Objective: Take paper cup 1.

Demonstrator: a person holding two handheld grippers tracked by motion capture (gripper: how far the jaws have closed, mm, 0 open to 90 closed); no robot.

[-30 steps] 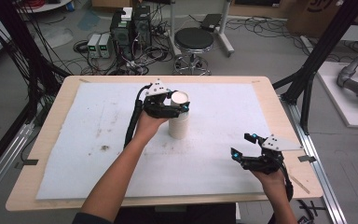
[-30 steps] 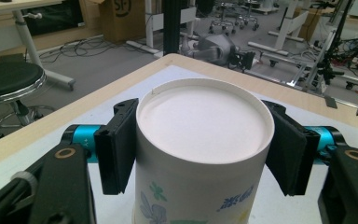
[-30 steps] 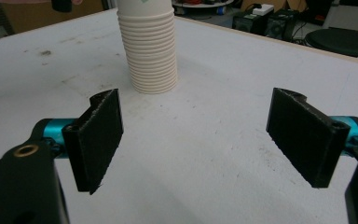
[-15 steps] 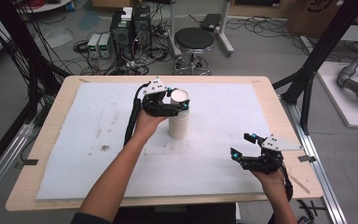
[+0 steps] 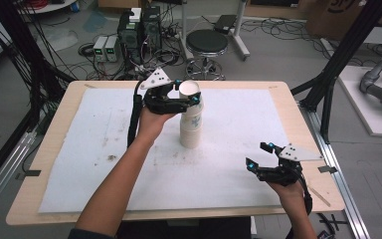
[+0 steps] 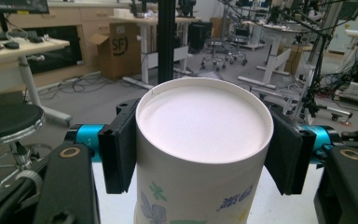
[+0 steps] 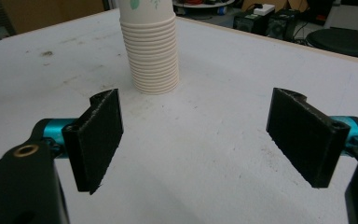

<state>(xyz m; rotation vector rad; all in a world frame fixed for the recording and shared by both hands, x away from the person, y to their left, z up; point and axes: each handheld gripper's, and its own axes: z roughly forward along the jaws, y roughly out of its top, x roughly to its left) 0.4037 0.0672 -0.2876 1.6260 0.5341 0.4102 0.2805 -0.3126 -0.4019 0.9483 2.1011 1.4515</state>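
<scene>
Ribbed paper cup stack [image 5: 191,122], clamped.

Wooden table [image 5: 69,109], white stained mat [image 5: 238,124] covering top; paper cup stack [image 5: 191,130] upright near centre, apparently.

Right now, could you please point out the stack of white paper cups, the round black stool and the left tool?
stack of white paper cups [image 5: 191,130]: high view, lower rims.
round black stool [image 5: 207,41]: high view, seat.
left tool [image 5: 185,97]: high view, between fingertips.
</scene>
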